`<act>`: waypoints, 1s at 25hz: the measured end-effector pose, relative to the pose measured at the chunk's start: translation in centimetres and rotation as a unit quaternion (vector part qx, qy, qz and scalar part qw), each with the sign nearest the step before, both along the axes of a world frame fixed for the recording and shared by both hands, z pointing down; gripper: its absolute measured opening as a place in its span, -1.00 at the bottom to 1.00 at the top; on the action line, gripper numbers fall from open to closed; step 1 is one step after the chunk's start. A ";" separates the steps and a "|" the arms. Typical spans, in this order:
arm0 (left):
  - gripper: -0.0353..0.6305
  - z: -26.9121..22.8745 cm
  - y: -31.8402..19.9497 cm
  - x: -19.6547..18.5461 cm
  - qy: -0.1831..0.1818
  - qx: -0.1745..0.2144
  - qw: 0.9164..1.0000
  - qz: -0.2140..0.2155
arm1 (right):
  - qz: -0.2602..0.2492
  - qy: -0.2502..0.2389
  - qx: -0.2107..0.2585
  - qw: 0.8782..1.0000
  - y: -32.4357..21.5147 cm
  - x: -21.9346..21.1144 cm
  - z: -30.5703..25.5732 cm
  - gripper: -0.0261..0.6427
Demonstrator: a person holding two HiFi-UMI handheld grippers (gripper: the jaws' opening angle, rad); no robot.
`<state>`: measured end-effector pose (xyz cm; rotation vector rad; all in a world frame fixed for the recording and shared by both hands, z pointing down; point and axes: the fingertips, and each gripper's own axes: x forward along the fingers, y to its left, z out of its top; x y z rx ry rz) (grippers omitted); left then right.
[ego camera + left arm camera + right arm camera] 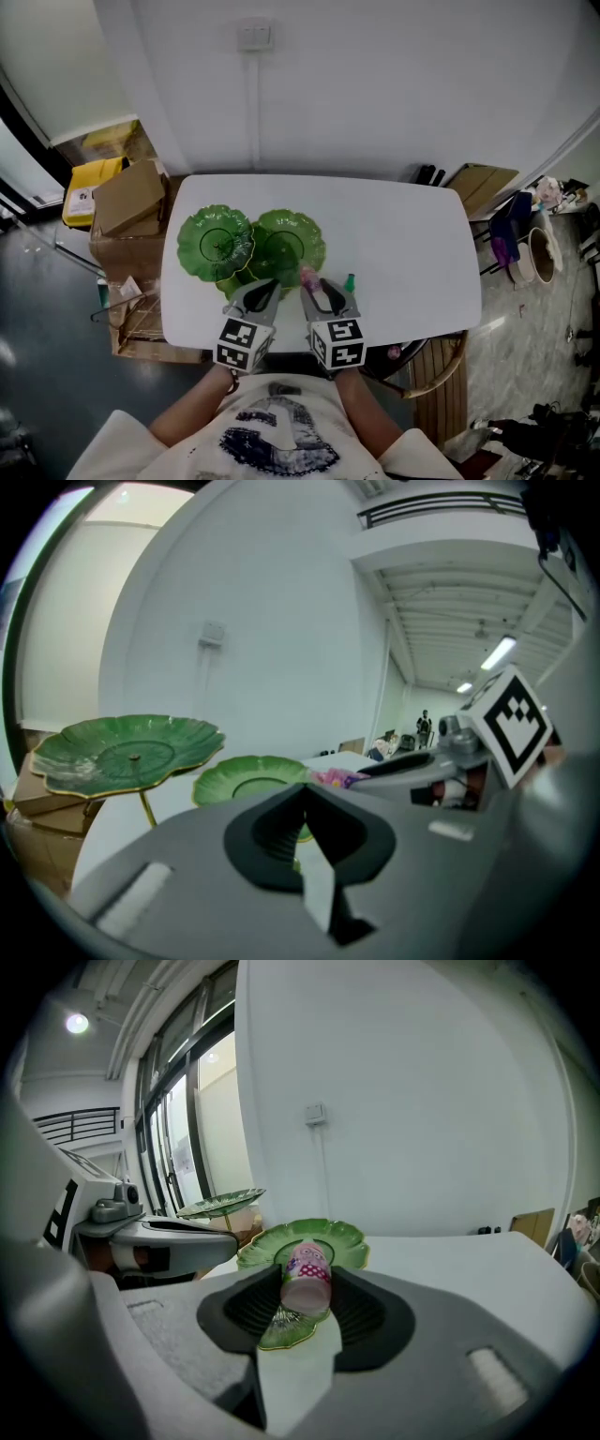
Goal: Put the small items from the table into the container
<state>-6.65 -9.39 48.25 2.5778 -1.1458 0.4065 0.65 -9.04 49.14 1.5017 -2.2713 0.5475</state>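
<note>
A green lotus-leaf dish stand is on the white table point(403, 234): a tall leaf point(216, 242), a lower leaf point(292, 242) and a small leaf point(281, 1330) at the front. My right gripper point(314, 284) is shut on a small pink dotted tube point(307, 1277), held just in front of the lower leaf point(349, 1239). My left gripper point(263, 289) is beside it, shut with nothing between its fingers point(302, 794), and points at the leaves point(131, 752). A small green item point(350, 281) lies on the table right of the right gripper.
Cardboard boxes point(131, 202) and a yellow container point(89, 187) are stacked off the table's left side. A wooden chair point(441, 370) stands at the front right corner. Bags and a basket point(525, 244) sit on the floor at the right.
</note>
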 end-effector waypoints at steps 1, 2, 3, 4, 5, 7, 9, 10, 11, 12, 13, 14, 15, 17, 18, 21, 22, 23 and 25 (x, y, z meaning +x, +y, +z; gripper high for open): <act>-0.92 0.0 -0.1 -0.4 -0.001 0.001 1.000 0.001 | -0.002 0.002 0.001 1.000 -0.1 -0.5 0.0 -0.44; -0.92 -0.1 -0.1 -0.7 0.000 0.002 1.000 0.001 | -0.003 0.004 0.001 1.000 -0.1 -1.0 -0.1 -0.44; -0.92 -0.2 -0.2 -0.9 0.002 0.003 1.000 0.002 | -0.004 0.006 0.001 1.000 -0.2 -1.3 -0.1 -0.44; -0.92 -0.4 -0.3 -1.1 0.007 0.002 1.000 0.003 | -0.004 0.008 0.000 1.000 -0.3 -1.7 -0.1 -0.44; -0.92 -0.5 -0.3 -1.2 0.014 0.001 1.000 0.003 | -0.005 0.009 0.000 1.000 -0.3 -2.0 -0.1 -0.44; -0.92 -0.7 -0.3 -1.5 0.024 -0.003 1.000 0.003 | -0.006 0.010 -0.001 1.000 -0.5 -2.4 0.0 -0.44; -0.92 -0.5 -0.4 -1.8 0.023 -0.005 1.000 0.003 | -0.007 0.013 -0.001 1.000 -0.7 -2.8 0.0 -0.44; -0.92 -0.3 -0.5 -1.9 0.020 -0.005 1.000 0.004 | -0.007 0.014 -0.002 1.000 -0.8 -2.9 0.1 -0.44; -0.92 -0.1 -0.5 -2.1 0.016 -0.005 1.000 0.004 | -0.008 0.016 -0.003 1.000 -0.9 -3.0 0.2 -0.44; -0.92 0.0 -0.6 -2.2 0.011 -0.003 1.000 0.004 | -0.010 0.019 -0.004 1.000 -1.0 -3.1 0.3 -0.44; -0.92 0.2 -0.7 -2.4 0.007 -0.002 1.000 0.004 | -0.013 0.024 -0.006 1.000 -1.1 -3.3 0.5 -0.44; -0.92 0.3 -0.8 -2.5 0.005 -0.003 1.000 0.004 | -0.016 0.031 -0.007 0.999 -1.3 -3.4 0.7 -0.44; -0.92 0.4 -0.9 -2.6 0.004 -0.003 1.000 0.003 | -0.020 0.038 -0.008 0.999 -1.4 -3.5 1.0 -0.44; -0.92 0.5 -1.1 -2.7 0.004 -0.004 1.000 0.002 | -0.025 0.050 -0.009 0.998 -1.7 -3.7 1.3 -0.44; -0.92 0.5 -1.1 -2.6 0.006 -0.004 1.000 0.001 | -0.026 0.053 -0.010 0.998 -1.8 -3.8 1.4 -0.44; -0.92 0.4 -1.1 -2.5 0.013 -0.007 1.000 -0.001 | -0.031 0.056 -0.019 0.998 -2.0 -4.3 1.6 -0.44; -0.92 0.6 -1.0 -2.6 0.011 -0.008 1.000 -0.001 | -0.032 0.058 -0.021 0.998 -2.1 -4.4 1.7 -0.44; -0.92 0.7 -1.0 -2.6 0.008 -0.010 1.000 -0.002 | -0.033 0.061 -0.023 0.997 -2.2 -4.5 1.9 -0.44; -0.92 0.7 -0.9 -2.8 0.003 -0.011 1.000 -0.002 | -0.034 0.068 -0.025 0.997 -2.2 -4.5 2.2 -0.43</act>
